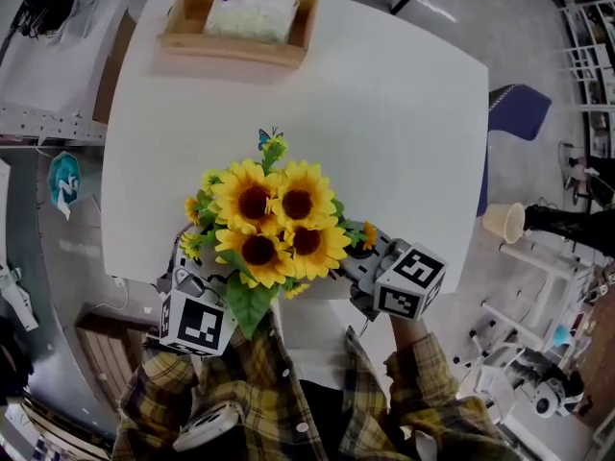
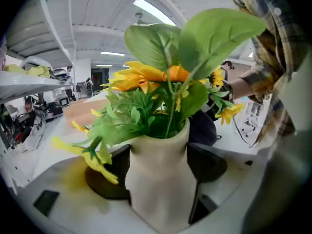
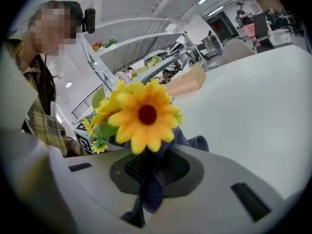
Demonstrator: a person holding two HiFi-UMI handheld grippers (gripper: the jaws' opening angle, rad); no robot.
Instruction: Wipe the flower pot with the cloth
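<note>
A cream flower pot (image 2: 161,179) with sunflowers (image 1: 274,224) stands near the front edge of the white table (image 1: 404,133). In the head view the blooms hide the pot. My left gripper (image 2: 160,165) is shut on the pot, a black pad pressed against each side. The left gripper (image 1: 192,281) sits at the bouquet's lower left. My right gripper (image 3: 156,167) is shut on a dark blue cloth (image 3: 151,189), and a sunflower (image 3: 144,116) is right in front of its jaws. The right gripper (image 1: 370,262) is at the bouquet's right. The cloth (image 2: 202,128) also shows behind the pot.
A wooden tray (image 1: 183,36) with a white packet (image 1: 252,12) stands at the table's far edge. A blue chair (image 1: 514,109) is off the right side. A person's plaid sleeves (image 1: 423,373) hold both grippers just below the table's front edge.
</note>
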